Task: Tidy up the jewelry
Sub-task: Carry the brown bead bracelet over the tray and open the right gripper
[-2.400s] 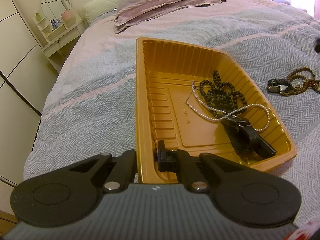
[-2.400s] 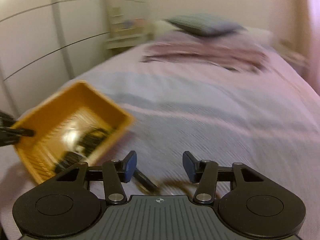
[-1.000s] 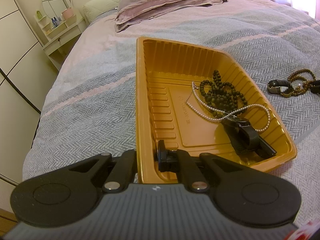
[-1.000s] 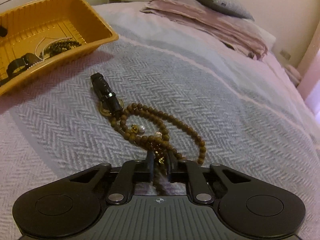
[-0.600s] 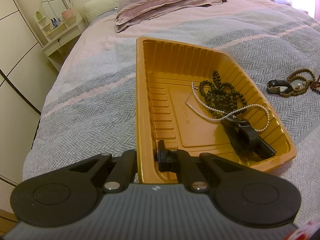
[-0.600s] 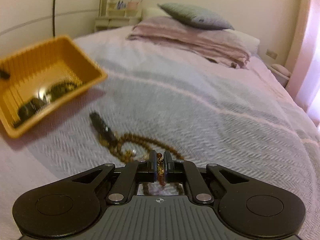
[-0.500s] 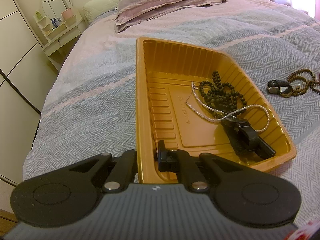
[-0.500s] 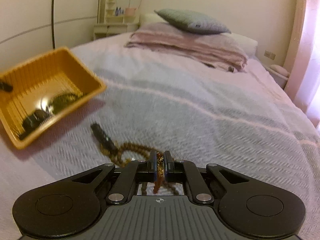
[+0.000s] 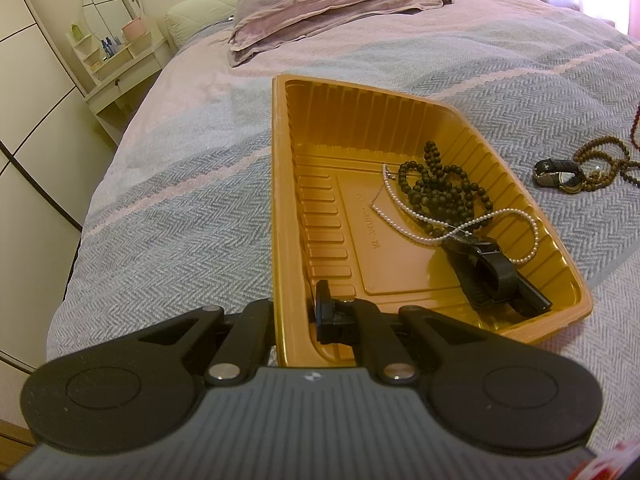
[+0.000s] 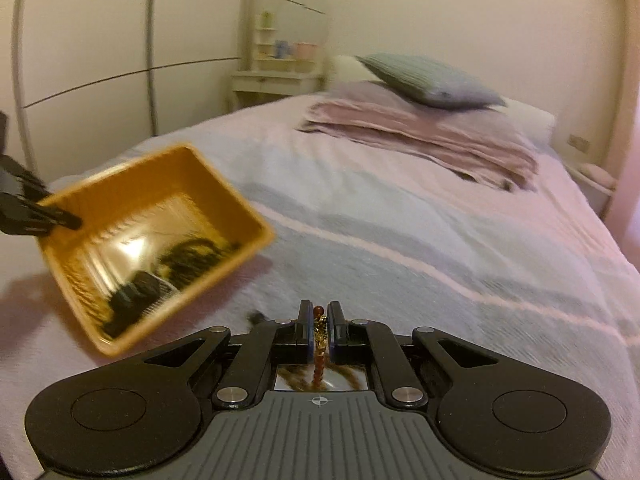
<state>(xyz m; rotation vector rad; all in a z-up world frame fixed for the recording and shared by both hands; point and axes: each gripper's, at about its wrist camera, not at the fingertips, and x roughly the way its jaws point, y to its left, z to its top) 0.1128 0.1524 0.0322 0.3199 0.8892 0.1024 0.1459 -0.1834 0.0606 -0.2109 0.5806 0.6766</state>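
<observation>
A home bedroom is showing here: a made bed point(image 10: 400, 208) is filling both views, pillows point(image 10: 432, 80) are lying at its head, and a white vanity with round mirror point(image 9: 108, 12) is standing upper left.

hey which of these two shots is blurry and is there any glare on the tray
Left wrist view: sharp, the pearl strand crisp in the orange tray, no strong glare. Right wrist view: motion-blurred, the tray smeared, a bright glare patch on its floor; the red bead strand in the right gripper stays sharp.

Left view sharp, warm daylight; right view motion-blurred, glare on tray point(image 10: 132, 248) floor, perhaps window-lit; fisheye-bent edges.
</observation>
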